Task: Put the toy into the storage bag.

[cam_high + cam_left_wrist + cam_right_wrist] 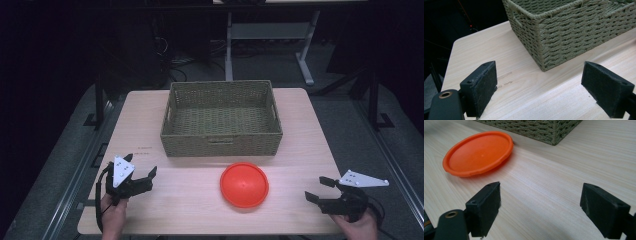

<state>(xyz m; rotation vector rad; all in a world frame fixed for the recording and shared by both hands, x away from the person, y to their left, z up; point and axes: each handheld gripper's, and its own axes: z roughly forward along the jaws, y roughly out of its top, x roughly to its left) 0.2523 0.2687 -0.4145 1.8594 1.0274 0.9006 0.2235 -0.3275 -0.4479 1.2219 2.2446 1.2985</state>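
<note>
An orange round plate (244,184) lies flat on the wooden table (300,125), just in front of a green woven basket (221,117) with nothing inside. My left gripper (141,176) rests near the table's front left corner, open, nothing between its pads (485,85); the basket's near corner (541,37) rises ahead of it. My right gripper (320,189) sits at the front right, open and holding nothing. In the right gripper view the plate (477,152) lies ahead to the left and the basket's corner (544,130) is at the top.
Faint pencil-like marks (505,80) show on the tabletop near the left gripper. Beyond the table stand a white desk frame (265,35) and dark equipment on a grey floor. Black rails (97,100) flank the table's sides.
</note>
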